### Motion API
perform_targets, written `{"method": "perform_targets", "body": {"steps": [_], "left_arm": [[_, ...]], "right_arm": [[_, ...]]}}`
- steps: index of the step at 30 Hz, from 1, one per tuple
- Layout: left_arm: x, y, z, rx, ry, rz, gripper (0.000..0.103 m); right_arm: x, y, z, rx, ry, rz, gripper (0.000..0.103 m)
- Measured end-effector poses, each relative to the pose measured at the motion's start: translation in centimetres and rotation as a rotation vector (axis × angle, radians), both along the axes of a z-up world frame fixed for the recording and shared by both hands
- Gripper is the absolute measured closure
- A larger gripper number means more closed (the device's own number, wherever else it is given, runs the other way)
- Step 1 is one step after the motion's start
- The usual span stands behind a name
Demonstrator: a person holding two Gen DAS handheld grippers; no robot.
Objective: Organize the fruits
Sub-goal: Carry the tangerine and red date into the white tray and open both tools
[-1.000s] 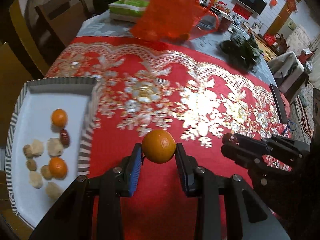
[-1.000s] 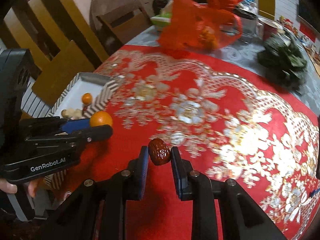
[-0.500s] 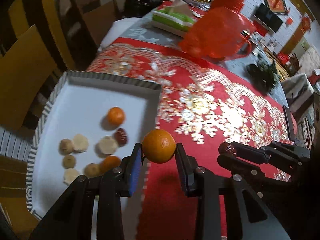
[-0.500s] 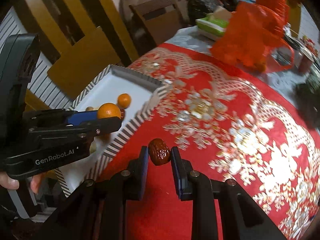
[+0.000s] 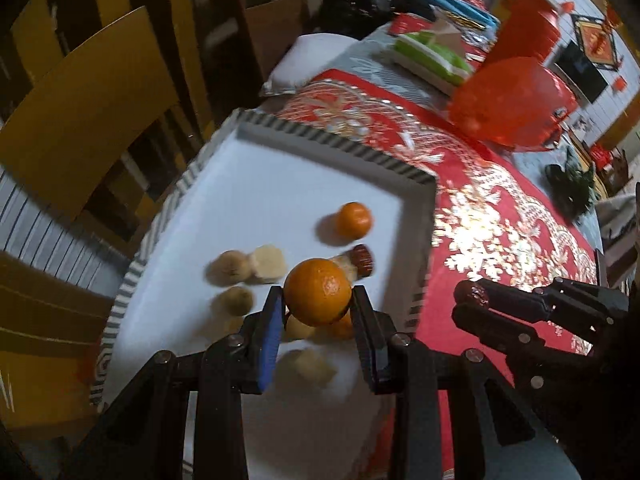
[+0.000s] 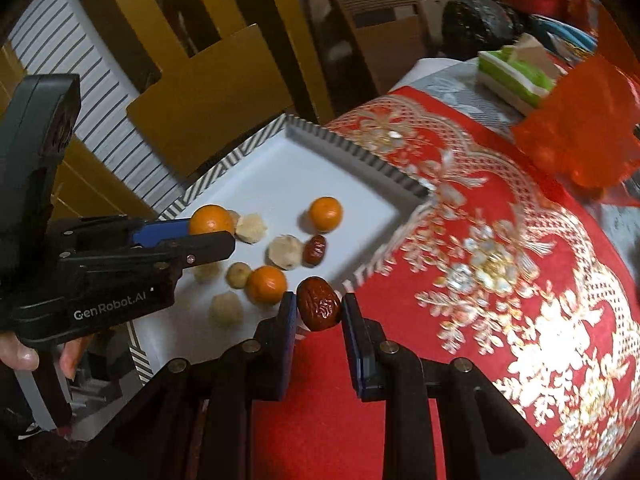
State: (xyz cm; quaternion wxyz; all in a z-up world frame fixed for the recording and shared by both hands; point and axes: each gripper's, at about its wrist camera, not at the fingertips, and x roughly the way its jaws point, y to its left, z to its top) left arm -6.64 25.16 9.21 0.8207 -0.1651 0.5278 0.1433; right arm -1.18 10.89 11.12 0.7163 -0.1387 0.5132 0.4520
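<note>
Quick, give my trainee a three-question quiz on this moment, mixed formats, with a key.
1. True or false: the left tongs grip an orange.
2. What do the right tongs hold? A) a red date B) a pale peeled piece C) nothing
3. Fill in: in the right wrist view, ___ loose oranges lie in the striped-rim tray.

Key: 1 true; 2 A; 3 two
</note>
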Motion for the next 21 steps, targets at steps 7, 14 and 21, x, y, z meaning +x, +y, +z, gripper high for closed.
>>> {"method": "perform_targets", "body": {"steps": [7, 14, 21], "left_arm": [[-1.4, 1.8, -0.9, -0.006, 0.018, 0.045, 0.070], [-2.2, 2.9, -1.5, -0.011, 0.031, 0.074, 0.070], [-2.8, 3.3, -2.0, -0.016, 0.040, 0.086, 0.070]], "right_arm": [[-0.3, 2.4, -1.1, -0.019, 0.014, 0.048, 0.078], [0.1, 4.8, -2.3, -0.038, 0.023, 0.087, 0.078], [0.7, 7.0, -3.0, -0.053, 0.021, 0.115, 0.078]]}}
